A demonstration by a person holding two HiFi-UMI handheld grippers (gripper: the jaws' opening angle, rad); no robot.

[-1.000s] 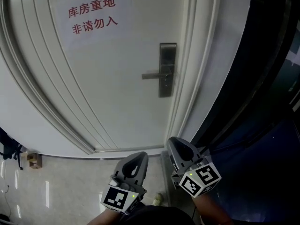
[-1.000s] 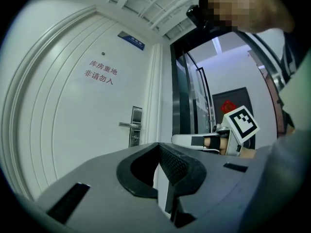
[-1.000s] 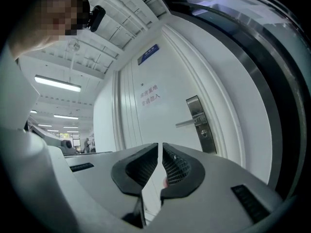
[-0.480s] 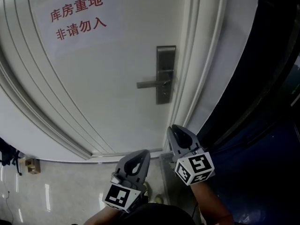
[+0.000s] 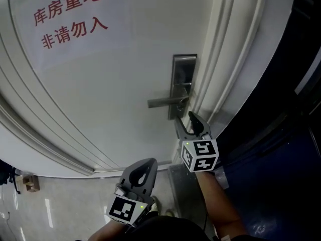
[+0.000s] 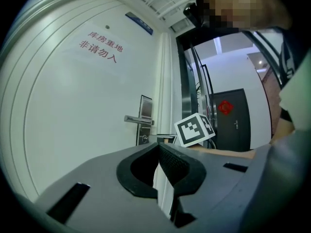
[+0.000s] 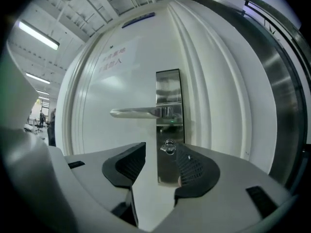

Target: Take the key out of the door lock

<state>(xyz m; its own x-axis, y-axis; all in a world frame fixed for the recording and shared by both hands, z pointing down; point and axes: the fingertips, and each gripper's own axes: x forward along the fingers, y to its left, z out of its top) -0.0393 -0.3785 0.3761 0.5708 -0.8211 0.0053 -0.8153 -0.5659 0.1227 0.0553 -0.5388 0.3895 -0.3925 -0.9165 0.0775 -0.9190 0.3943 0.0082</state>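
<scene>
The job now is to line up on the key (image 7: 168, 146), which sits in the keyhole low on the lock plate (image 7: 169, 89), just under the handle (image 7: 138, 112). The right gripper (image 7: 160, 152) should probably slide a little sideways so the key's head sits midway in the gap rather than close to one jaw. It should then go in level beneath the handle, close on the head, and pull straight back from the lock plate without twisting.

Its jaws have just been opening and stand wide. The key shows between them but is not touched, and nothing is held.

The left gripper (image 6: 158, 149) hangs well back from the lock plate, with its jaws closed together on nothing.
</scene>
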